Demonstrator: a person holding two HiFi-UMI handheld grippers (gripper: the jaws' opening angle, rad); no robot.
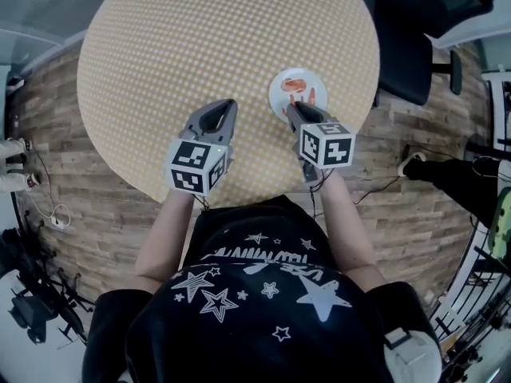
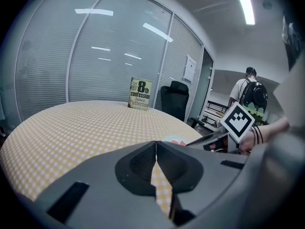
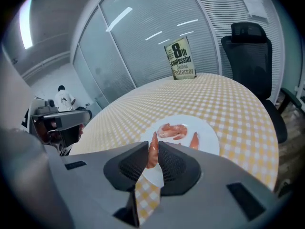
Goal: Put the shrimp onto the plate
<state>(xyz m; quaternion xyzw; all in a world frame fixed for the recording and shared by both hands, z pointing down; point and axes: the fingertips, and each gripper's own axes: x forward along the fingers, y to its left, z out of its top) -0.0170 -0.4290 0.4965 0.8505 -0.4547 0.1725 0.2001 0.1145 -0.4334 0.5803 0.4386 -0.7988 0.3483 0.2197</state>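
My right gripper [image 3: 153, 146] pinches one shrimp [image 3: 152, 154] in its jaws, not yet set down, at the near edge of the plate [image 3: 208, 129] where other shrimp [image 3: 172, 130] lie; my left gripper [image 2: 156, 147], jaws pressed together, holds nothing.

The head view looks steeply down from above the person onto the round checked table [image 1: 200, 46], with the left gripper [image 1: 227, 104] and right gripper [image 1: 290, 107] over its near side. The left gripper view sits low behind its jaws, facing across the table to the far book [image 2: 141, 94]. The right gripper view rides close above the white plate [image 3: 209, 133], facing the same book; all three share plate and tabletop
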